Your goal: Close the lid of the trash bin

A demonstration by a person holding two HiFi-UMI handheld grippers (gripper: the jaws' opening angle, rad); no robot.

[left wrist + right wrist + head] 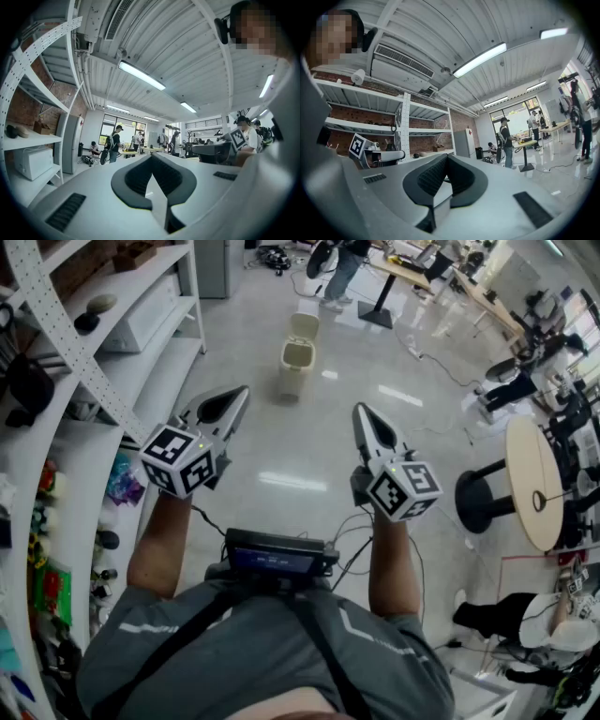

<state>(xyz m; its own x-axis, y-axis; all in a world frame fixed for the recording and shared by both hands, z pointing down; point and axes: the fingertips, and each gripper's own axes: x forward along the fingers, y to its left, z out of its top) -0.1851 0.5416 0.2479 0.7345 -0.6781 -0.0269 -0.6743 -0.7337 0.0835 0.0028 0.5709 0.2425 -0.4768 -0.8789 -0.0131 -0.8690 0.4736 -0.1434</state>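
Note:
A small beige trash bin (294, 366) stands on the glossy floor well ahead of me, its lid (304, 326) tipped up and open. My left gripper (242, 390) and right gripper (360, 409) are held at waist height, far short of the bin and pointing toward it. Both are shut with nothing between the jaws. The left gripper view shows the left gripper (153, 157) with its dark pads (136, 177) meeting at the tip, aimed up at the ceiling. In the right gripper view, the right gripper (446, 157) looks the same. The bin is in neither gripper view.
White shelving (141, 362) with small items runs along my left. A round table (536, 479) and a black pedestal base (483, 502) stand at the right, with a seated person (534, 620) below. People and desks (403, 268) are beyond the bin.

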